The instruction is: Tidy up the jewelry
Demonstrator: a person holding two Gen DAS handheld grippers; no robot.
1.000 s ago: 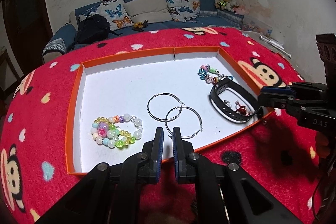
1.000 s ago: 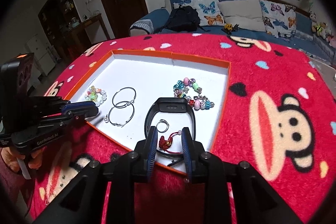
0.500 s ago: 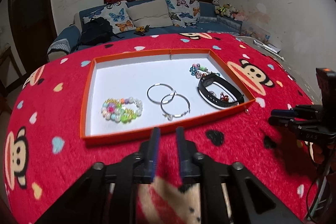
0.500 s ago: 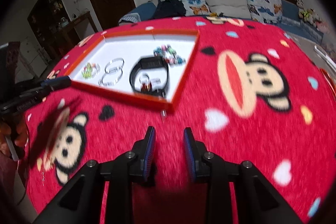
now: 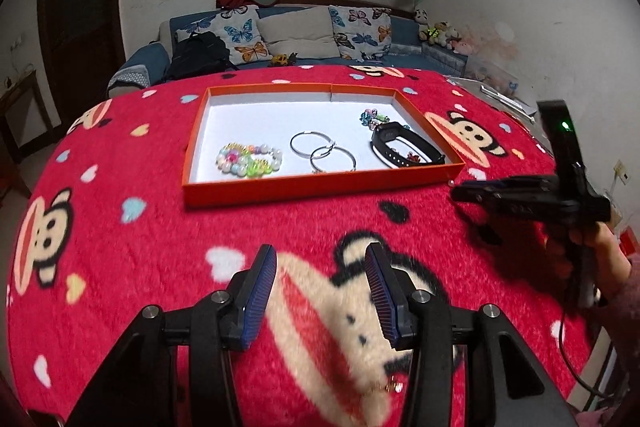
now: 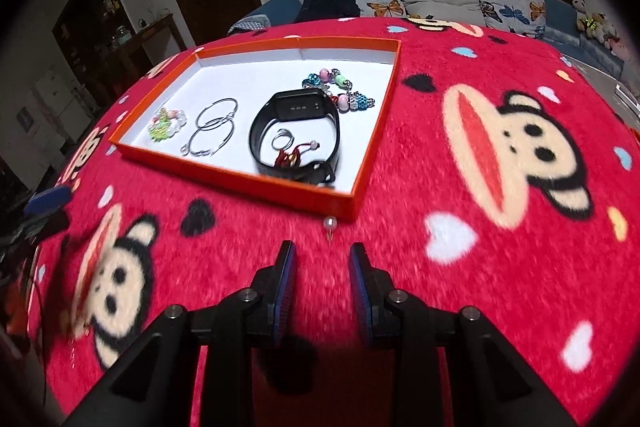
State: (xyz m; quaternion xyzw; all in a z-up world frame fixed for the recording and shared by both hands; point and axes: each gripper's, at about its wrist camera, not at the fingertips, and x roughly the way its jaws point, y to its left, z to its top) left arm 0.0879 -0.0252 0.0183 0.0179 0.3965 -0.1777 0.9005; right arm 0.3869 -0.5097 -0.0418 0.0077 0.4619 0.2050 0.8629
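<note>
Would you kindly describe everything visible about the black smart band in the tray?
The black smart band is a fitness-tracker style wristband with a glossy rectangular display module and a matte, rubbery-looking strap closed into a loop. It lies flat on the white floor of the orange tray, in its near right corner, display toward the far side. Inside the loop sit a small silver ring and a red charm. A beaded charm bracelet lies just beyond the display. Neither gripper touches it.

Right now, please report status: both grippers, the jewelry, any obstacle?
Left gripper open, empty. Right gripper open, empty. Jewelry in tray; pearl pin outside on blanket. No obstacle.
</note>
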